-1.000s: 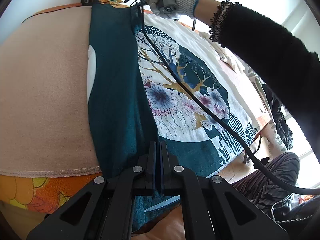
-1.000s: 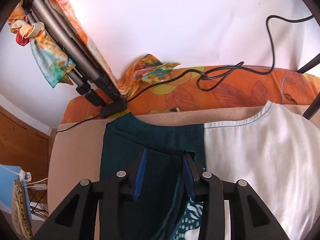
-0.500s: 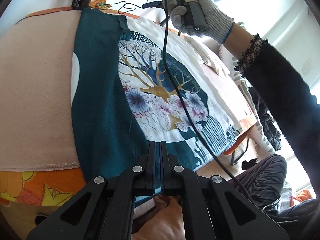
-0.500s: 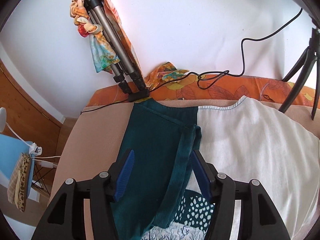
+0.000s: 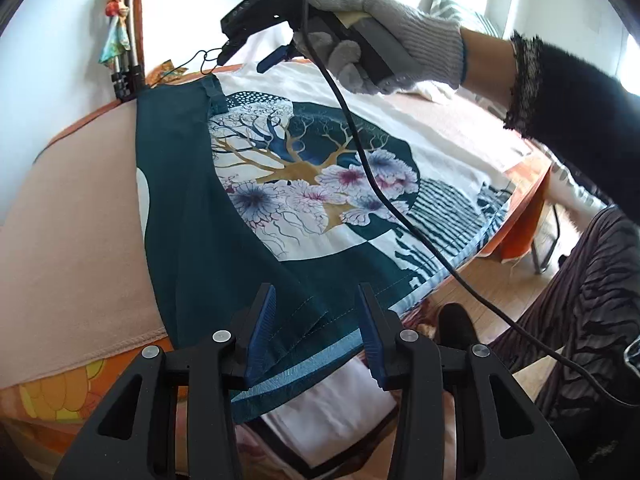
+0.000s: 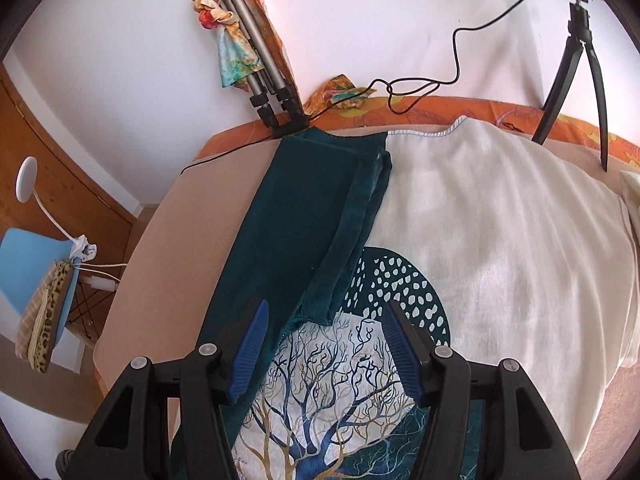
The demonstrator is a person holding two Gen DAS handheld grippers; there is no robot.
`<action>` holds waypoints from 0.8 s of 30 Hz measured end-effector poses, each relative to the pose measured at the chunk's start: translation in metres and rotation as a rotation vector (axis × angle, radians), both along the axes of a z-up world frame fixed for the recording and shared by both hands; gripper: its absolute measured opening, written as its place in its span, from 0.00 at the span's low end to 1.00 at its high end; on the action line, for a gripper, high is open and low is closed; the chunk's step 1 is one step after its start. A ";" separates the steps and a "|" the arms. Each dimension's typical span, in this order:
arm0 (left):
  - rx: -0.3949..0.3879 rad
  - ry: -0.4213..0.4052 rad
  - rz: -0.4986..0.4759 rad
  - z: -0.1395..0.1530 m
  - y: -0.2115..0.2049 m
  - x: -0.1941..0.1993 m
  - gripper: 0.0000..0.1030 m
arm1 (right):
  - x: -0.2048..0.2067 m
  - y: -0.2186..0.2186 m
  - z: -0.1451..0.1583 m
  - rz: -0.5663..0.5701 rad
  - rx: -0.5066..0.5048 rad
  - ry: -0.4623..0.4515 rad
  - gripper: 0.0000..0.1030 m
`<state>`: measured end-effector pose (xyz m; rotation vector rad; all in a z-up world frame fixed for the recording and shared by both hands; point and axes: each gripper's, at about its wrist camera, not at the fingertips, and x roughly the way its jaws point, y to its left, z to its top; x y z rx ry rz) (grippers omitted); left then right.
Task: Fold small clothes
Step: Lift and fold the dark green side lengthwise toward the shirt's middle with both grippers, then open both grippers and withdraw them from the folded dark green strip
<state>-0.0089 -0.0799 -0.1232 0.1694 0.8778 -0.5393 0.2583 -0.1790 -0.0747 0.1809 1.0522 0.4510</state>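
the teal printed garment (image 5: pixel 280 184) lay flat on the counter (image 5: pixel 72 200), over a beige cloth, with its left side folded inward as a long teal band (image 6: pixel 304 216) along the tree print. a cream blanket (image 6: pixel 500 240) lay under its right part.

the left tool (image 5: pixel 316 320) hung over the near hem with its blue pads (image 5: pixel 262 320) apart, holding nothing; the hem corner sat between them but did not look pinched. the right tool (image 6: pixel 326 344) hovered above the far end of the fold, jaws also wide apart and empty, the folded sleeve end (image 6: pixel 316 312) just ahead of it. in the left view it was raised clear of the cloth in a gloved hand (image 5: pixel 384 52).

this fold seemed done, so the opposite side likely came next. to do it well, each tool should take the far right edge at matching points, near hem and near shoulder, lift together, and lay it over parallel to the first band. the trailing cable (image 5: pixel 360 152) crossed the print and could drag the fabric, so it needed keeping clear.
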 end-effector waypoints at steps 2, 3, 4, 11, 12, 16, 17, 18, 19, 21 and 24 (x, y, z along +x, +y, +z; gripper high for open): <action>0.055 0.002 0.014 -0.010 -0.003 0.003 0.38 | 0.008 0.000 -0.007 -0.016 0.031 0.017 0.60; 0.045 -0.005 0.023 -0.011 -0.001 0.003 0.39 | 0.014 0.001 -0.010 -0.024 0.045 0.026 0.60; 0.033 -0.004 0.028 -0.011 0.002 0.003 0.37 | 0.018 0.002 -0.013 -0.029 0.053 0.032 0.60; -0.079 0.040 0.062 -0.010 0.022 0.009 0.04 | 0.047 0.022 -0.034 -0.045 -0.018 0.057 0.59; -0.103 0.054 0.070 -0.010 0.025 0.010 0.04 | 0.049 0.023 -0.037 -0.042 -0.023 0.065 0.56; -0.209 0.085 0.086 -0.002 0.034 0.009 0.03 | 0.047 0.035 -0.044 0.008 -0.048 0.061 0.13; -0.221 0.087 0.084 0.000 0.033 0.009 0.03 | 0.046 0.040 -0.042 0.020 -0.081 0.039 0.04; -0.232 0.088 0.078 0.001 0.031 0.009 0.03 | 0.045 0.044 -0.039 0.034 -0.117 0.016 0.03; -0.243 0.093 0.068 0.002 0.030 0.009 0.03 | 0.044 0.048 -0.035 0.046 -0.145 -0.009 0.02; -0.252 0.100 0.042 0.001 0.023 0.008 0.03 | 0.044 0.052 -0.025 0.058 -0.185 -0.052 0.01; -0.239 0.142 -0.009 -0.007 0.009 0.011 0.04 | 0.047 0.054 -0.020 0.050 -0.225 -0.073 0.01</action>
